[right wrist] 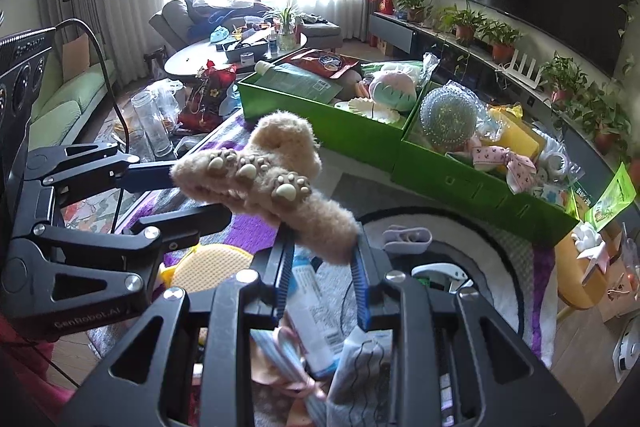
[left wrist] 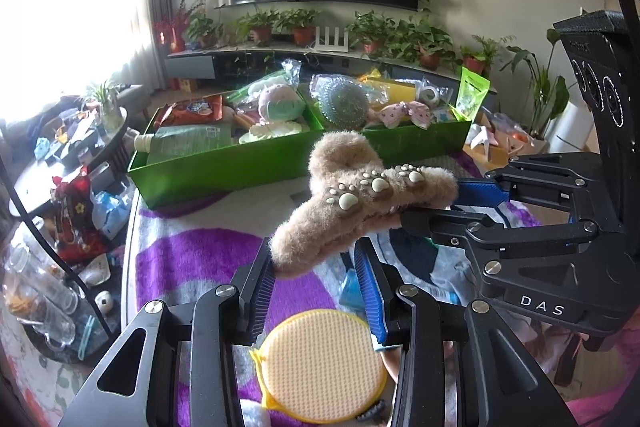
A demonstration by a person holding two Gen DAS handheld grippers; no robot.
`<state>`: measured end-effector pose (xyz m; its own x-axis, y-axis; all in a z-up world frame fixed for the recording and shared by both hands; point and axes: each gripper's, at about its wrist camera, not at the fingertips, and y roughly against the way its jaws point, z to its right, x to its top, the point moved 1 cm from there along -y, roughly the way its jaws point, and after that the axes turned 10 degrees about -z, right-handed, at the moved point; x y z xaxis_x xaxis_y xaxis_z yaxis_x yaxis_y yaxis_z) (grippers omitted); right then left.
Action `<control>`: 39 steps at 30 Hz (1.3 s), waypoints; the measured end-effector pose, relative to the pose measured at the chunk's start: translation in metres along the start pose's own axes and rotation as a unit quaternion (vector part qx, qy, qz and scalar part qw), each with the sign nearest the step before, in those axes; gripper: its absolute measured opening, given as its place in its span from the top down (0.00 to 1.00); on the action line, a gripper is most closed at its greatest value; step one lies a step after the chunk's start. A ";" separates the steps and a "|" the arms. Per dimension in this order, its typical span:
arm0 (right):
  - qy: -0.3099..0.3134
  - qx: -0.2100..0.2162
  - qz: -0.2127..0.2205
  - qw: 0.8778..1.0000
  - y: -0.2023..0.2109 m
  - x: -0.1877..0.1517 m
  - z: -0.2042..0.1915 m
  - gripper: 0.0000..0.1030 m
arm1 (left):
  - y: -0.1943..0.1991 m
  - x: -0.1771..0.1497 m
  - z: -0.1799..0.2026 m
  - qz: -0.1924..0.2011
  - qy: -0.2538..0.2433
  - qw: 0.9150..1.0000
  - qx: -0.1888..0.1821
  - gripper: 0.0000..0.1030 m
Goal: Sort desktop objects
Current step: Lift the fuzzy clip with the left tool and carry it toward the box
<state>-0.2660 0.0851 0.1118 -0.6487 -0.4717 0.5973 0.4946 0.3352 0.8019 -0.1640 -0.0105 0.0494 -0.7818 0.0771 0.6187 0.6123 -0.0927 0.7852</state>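
The fuzzy tan hair claw (left wrist: 360,203), decorated with paw-print studs, is held in the air at the centre of both frames, above the purple-and-white patterned cloth (left wrist: 192,251). It is gripped at both ends. The left gripper (left wrist: 316,283) is clamped on the lower end of the claw, its blue pads pressed into the fur at lower centre of the left wrist view. The right gripper (right wrist: 322,263) is clamped on the opposite end, as shown at lower centre of the right wrist view. Neither pair of jaws is fully together (the plush body keeps them apart).

Two green bins stand beyond the claw. The left green bin (left wrist: 224,167) already contains snack packets and plush items. The right green bin (left wrist: 424,141) contains a metallic scrubber ball, ribbon bows and tape rolls. Sorting is therefore judged to be well advanced.

The task is not judged complete. The claw is not yet deposited. A yellow round mesh pad (left wrist: 320,367) lies on the cloth at the bottom of the left wrist view. A tube and further small items (right wrist: 316,327) are visible beneath the right gripper. These remain to be sorted.
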 end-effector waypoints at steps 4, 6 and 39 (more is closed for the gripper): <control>0.001 -0.003 0.001 1.000 -0.003 0.007 0.003 0.73 | -0.004 0.007 -0.002 -0.001 -0.001 1.000 0.001 0.61; 0.003 -0.004 0.002 1.000 -0.004 0.012 0.005 0.73 | -0.006 0.011 -0.004 0.000 0.001 1.000 0.000 0.61; 0.030 -0.019 0.043 0.998 -0.049 0.124 0.047 0.74 | -0.074 0.103 -0.055 -0.015 0.024 0.999 0.019 0.61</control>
<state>-0.3980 0.0488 0.1479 -0.5670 -0.4916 0.6609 0.5695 0.3457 0.7457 -0.2957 -0.0499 0.0538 -0.8039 0.0306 0.5939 0.5920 -0.0531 0.8042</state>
